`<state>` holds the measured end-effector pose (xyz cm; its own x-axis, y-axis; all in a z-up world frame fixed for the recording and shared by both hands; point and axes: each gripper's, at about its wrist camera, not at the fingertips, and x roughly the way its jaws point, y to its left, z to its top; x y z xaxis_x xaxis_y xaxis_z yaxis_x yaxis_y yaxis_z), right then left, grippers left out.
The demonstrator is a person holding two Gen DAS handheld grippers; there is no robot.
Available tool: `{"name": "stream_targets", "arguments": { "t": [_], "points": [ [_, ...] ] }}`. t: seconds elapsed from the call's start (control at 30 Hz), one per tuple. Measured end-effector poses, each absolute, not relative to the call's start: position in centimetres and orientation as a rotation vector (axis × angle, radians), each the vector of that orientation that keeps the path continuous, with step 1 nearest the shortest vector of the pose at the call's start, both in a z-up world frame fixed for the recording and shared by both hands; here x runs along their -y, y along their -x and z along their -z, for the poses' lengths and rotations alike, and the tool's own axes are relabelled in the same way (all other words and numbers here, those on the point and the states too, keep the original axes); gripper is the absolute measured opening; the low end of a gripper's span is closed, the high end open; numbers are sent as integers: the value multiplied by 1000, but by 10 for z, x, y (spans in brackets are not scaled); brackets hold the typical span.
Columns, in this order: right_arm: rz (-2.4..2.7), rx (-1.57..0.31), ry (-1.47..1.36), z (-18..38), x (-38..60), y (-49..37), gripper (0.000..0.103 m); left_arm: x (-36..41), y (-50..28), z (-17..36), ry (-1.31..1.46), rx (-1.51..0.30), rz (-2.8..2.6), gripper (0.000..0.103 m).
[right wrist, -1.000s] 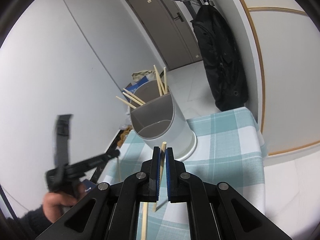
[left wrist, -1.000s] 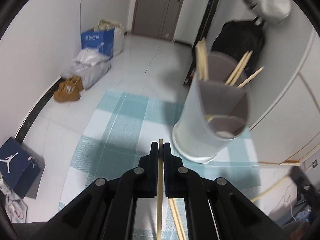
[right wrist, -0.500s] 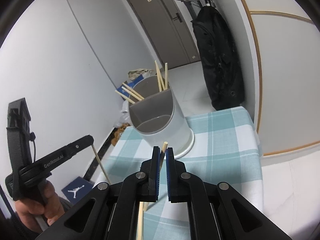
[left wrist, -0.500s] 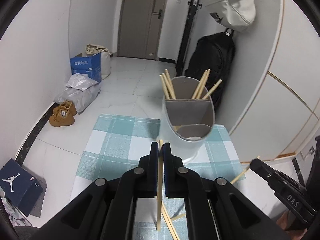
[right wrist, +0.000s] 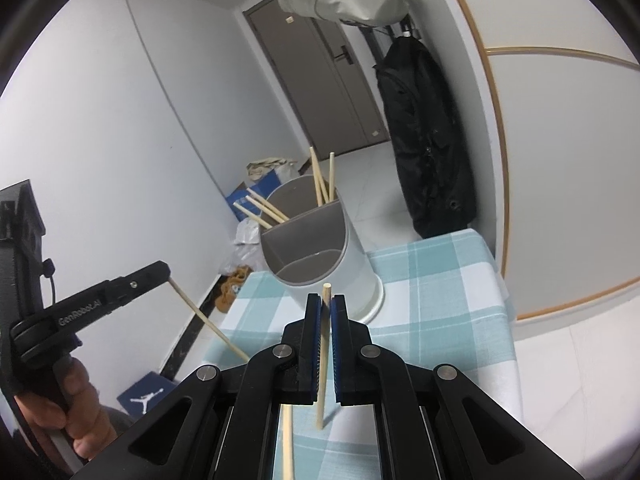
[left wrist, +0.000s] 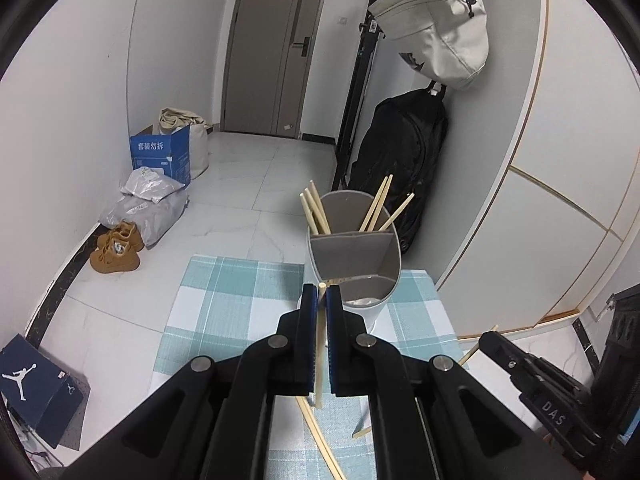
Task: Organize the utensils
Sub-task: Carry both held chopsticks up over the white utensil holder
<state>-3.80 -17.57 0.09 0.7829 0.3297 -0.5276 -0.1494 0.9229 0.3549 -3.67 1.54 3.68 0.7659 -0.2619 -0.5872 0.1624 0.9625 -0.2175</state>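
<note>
A white divided utensil holder (left wrist: 354, 264) (right wrist: 320, 256) stands on the checked teal cloth and holds several wooden chopsticks in its far compartments. My left gripper (left wrist: 321, 296) is shut on a chopstick (left wrist: 319, 344), held back from the holder above the cloth. It also shows in the right wrist view (right wrist: 166, 274), with its chopstick (right wrist: 208, 322) slanting down. My right gripper (right wrist: 327, 306) is shut on another chopstick (right wrist: 323, 356), near the holder's base. It shows at the right in the left wrist view (left wrist: 486, 340). Loose chopsticks (left wrist: 320, 436) lie on the cloth.
The cloth-covered table (left wrist: 232, 292) is small, with floor beyond its edges. A black backpack (left wrist: 400, 160) and a beige bag (left wrist: 440, 28) hang by the right wall. Boxes, bags and brown shoes (left wrist: 116, 246) lie on the floor at left.
My left gripper has pulled back and up from the holder, which now looks smaller and farther. My right gripper has also drawn back slightly. Both still hold their chopsticks.
</note>
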Motion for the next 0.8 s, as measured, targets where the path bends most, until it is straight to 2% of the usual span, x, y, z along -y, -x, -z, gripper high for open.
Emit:
{"name": "stream_targets", "arguments": {
  "t": [0.53, 0.8],
  "points": [
    [-232, -592, -314, -25, 169, 27, 4, -17, 30, -58, 118, -668, 274, 0],
    [-253, -575, -327, -58, 171, 15, 4, -20, 11, -85, 143, -664, 288, 0]
  ]
}}
